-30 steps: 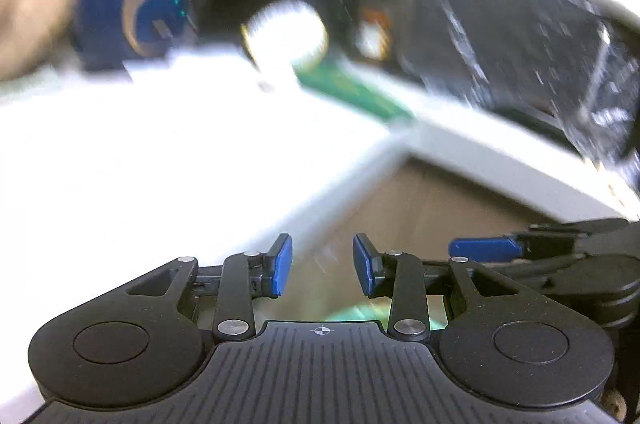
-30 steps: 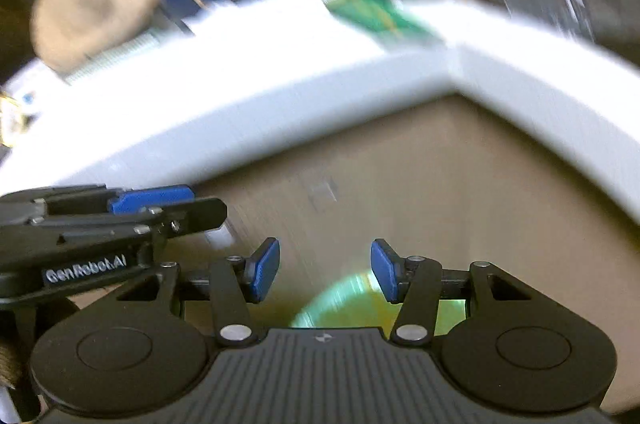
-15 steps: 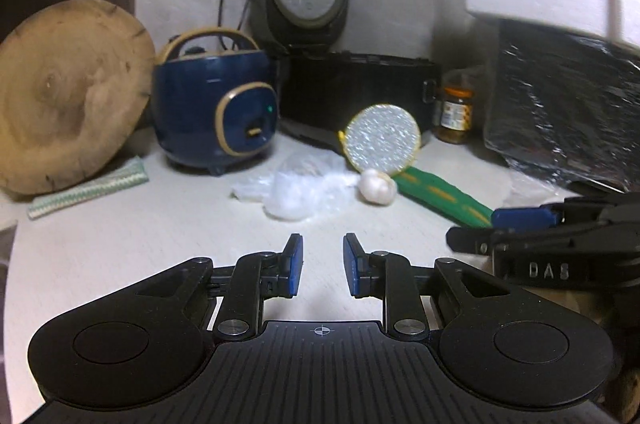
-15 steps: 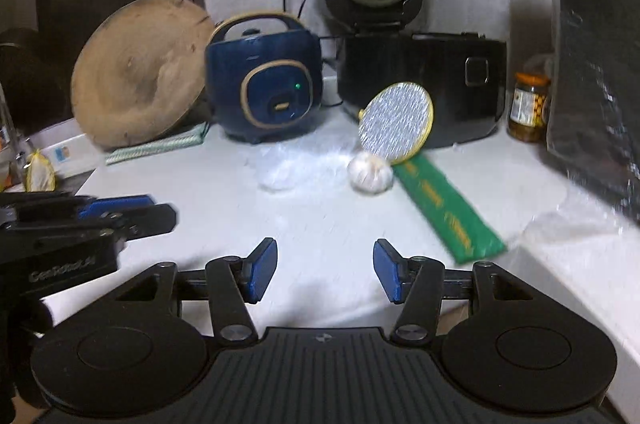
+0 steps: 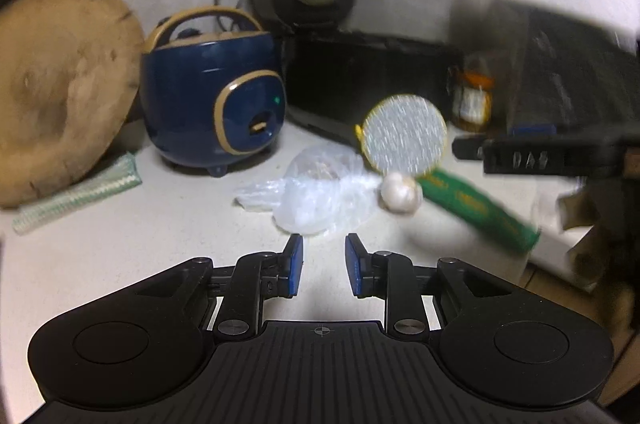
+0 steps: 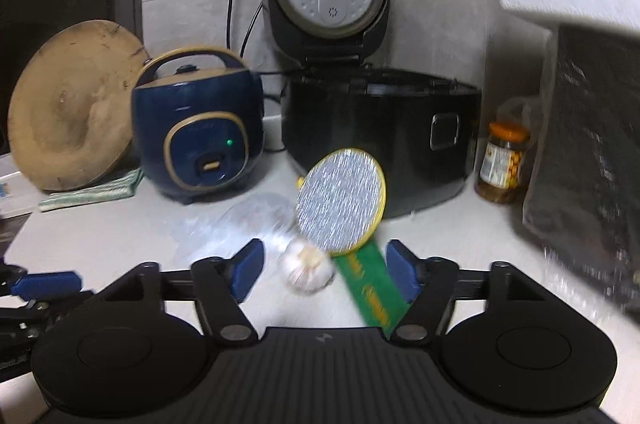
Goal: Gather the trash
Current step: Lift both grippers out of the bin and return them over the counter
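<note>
A crumpled clear plastic bag (image 5: 316, 191) lies on the white counter, just beyond my left gripper (image 5: 323, 264), which is open and empty. It also shows in the right wrist view (image 6: 248, 220). Beside it are a garlic bulb (image 5: 400, 192), a round foil lid with a yellow rim (image 5: 405, 139) and a flat green wrapper (image 5: 480, 209). My right gripper (image 6: 326, 274) is wide open and empty, with the garlic bulb (image 6: 306, 268) and green wrapper (image 6: 370, 288) between its fingers' line. The foil lid (image 6: 340, 199) stands just beyond.
A blue rice cooker (image 6: 196, 147), an open black rice cooker (image 6: 380, 139), a round wooden board (image 6: 72, 107), a striped cloth (image 5: 76, 195) and a jar (image 6: 502, 163) stand at the back. A black bag (image 6: 592, 151) is on the right.
Both grippers have moved forward over the counter toward the trash. The right gripper has opened wider and now frames the garlic and wrapper. The left gripper has closed in on the plastic bag.
</note>
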Demonstrator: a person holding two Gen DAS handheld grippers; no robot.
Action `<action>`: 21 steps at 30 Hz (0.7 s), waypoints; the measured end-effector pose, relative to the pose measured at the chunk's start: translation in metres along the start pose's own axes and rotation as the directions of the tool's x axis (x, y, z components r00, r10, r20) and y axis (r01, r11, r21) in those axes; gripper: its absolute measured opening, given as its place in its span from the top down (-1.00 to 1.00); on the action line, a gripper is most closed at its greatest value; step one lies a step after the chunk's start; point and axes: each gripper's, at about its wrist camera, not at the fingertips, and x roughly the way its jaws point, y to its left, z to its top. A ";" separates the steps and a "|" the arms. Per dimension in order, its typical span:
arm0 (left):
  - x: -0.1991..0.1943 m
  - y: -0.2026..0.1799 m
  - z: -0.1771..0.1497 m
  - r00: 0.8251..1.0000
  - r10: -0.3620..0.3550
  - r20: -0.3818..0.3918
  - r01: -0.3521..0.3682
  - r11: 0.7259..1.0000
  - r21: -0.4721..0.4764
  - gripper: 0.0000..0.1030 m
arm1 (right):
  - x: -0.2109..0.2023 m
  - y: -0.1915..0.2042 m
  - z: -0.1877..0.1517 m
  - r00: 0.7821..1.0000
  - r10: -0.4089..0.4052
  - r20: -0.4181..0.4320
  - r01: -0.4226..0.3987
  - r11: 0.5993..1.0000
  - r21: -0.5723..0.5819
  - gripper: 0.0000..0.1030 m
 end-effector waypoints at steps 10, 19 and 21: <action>0.008 0.049 -0.002 1.000 -0.026 0.014 0.028 0.979 -0.201 0.48 | 0.106 -0.005 0.012 0.992 -0.128 -0.014 0.128 0.992 0.013 -0.62; 0.022 0.057 -0.014 0.999 0.011 -0.035 -0.018 0.980 -0.197 0.48 | 0.116 0.012 -0.002 0.966 0.161 -0.201 -0.152 0.987 0.059 0.73; 0.024 0.056 -0.016 0.999 0.007 -0.037 -0.014 0.981 -0.195 0.48 | 0.099 0.023 -0.008 0.932 0.281 -0.230 -0.274 0.960 0.065 0.73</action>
